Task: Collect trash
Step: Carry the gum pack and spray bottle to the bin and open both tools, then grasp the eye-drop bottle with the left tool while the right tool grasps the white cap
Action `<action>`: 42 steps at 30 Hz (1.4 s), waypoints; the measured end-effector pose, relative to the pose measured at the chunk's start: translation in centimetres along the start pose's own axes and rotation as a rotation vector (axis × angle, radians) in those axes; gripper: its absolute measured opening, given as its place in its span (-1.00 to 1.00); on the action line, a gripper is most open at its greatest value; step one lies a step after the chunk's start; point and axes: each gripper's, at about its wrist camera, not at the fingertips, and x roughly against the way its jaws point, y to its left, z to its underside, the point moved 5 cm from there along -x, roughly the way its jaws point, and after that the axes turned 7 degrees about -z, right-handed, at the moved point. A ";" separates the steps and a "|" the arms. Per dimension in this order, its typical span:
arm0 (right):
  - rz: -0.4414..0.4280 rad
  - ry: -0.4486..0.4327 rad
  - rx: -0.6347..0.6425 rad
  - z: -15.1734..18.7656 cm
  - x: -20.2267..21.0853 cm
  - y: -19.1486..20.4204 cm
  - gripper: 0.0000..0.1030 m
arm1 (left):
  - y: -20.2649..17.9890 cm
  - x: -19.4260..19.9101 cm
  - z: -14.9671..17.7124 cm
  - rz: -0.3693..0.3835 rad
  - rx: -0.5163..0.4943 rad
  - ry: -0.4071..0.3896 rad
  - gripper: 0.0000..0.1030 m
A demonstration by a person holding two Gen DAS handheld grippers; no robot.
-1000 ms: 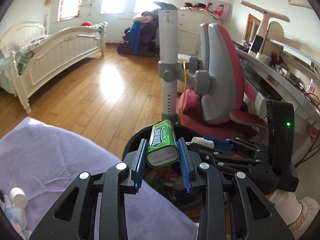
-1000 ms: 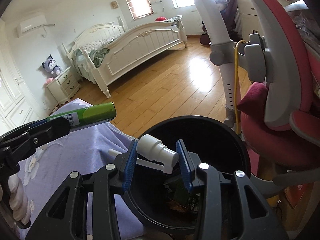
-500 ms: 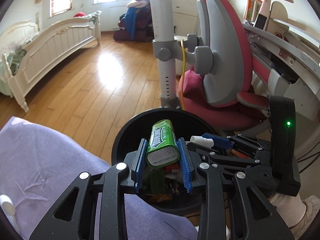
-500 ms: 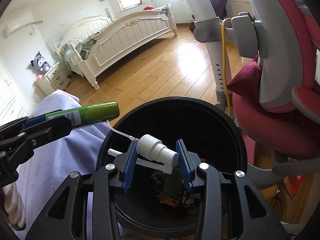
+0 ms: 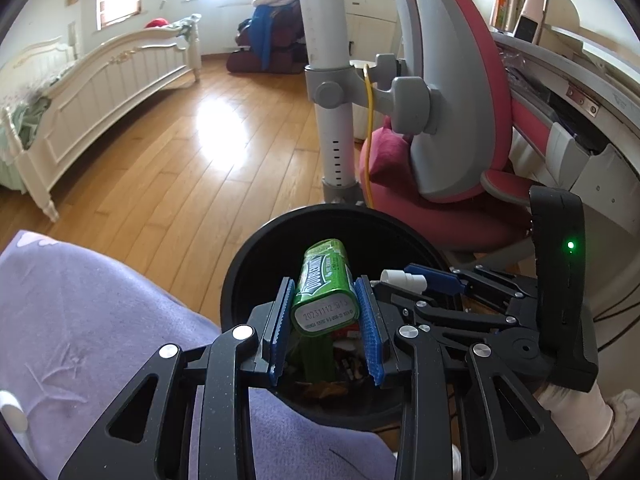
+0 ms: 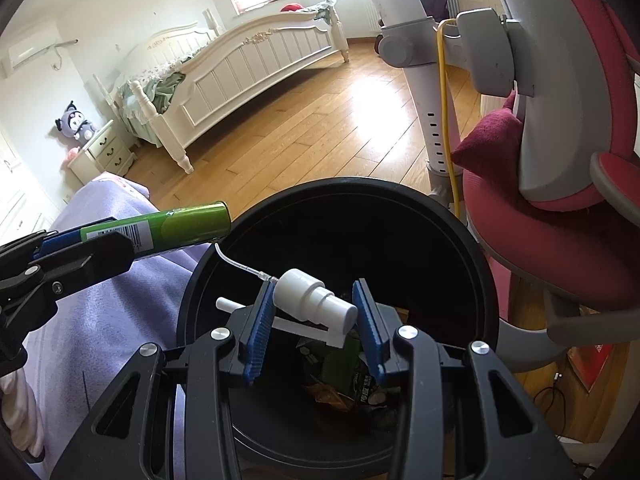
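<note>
My left gripper [image 5: 324,304] is shut on a green gum container [image 5: 325,286], held over the near rim of the round black trash bin [image 5: 248,264]. My right gripper [image 6: 310,312] is shut on a white pump sprayer head [image 6: 316,302] with a thin clear tube, held over the open bin [image 6: 452,232]. The bin holds wrappers and scraps at its bottom. The right gripper shows in the left wrist view [image 5: 432,280] just right of the container. The left gripper and container show at the left of the right wrist view [image 6: 176,226].
A purple cloth [image 5: 80,312] covers the surface at the left beside the bin. A pink and grey chair [image 5: 452,128] with a grey post [image 5: 332,92] stands behind the bin. A white bed [image 6: 248,64] and wood floor [image 5: 180,160] lie beyond. A desk [image 5: 580,92] is at the right.
Both grippers have moved forward and down over the bin, still holding their items. The bin now fills more of both views.
</note>
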 end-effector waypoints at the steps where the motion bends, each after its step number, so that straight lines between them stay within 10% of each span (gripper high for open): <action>1: 0.000 0.002 0.000 0.1 0.0 0.0 -0.22 | 0.0 0.0 0.0 -0.001 0.000 0.001 -0.38; 7: 0.007 0.022 -0.002 0.2 -0.2 0.1 0.03 | 0.0 0.3 -0.2 -0.026 -0.004 -0.011 -0.37; 11: -0.003 0.014 -0.003 0.4 0.4 0.6 0.28 | 0.0 1.4 -0.2 -0.061 -0.011 -0.042 0.37; 23: -0.054 -0.028 0.075 -0.7 2.9 5.4 0.43 | 3.2 8.1 0.9 -0.121 0.068 -0.147 0.84; 42: -0.287 0.098 0.452 -0.1 0.4 25.8 0.59 | 24.9 17.3 12.0 -0.424 0.512 -0.155 0.90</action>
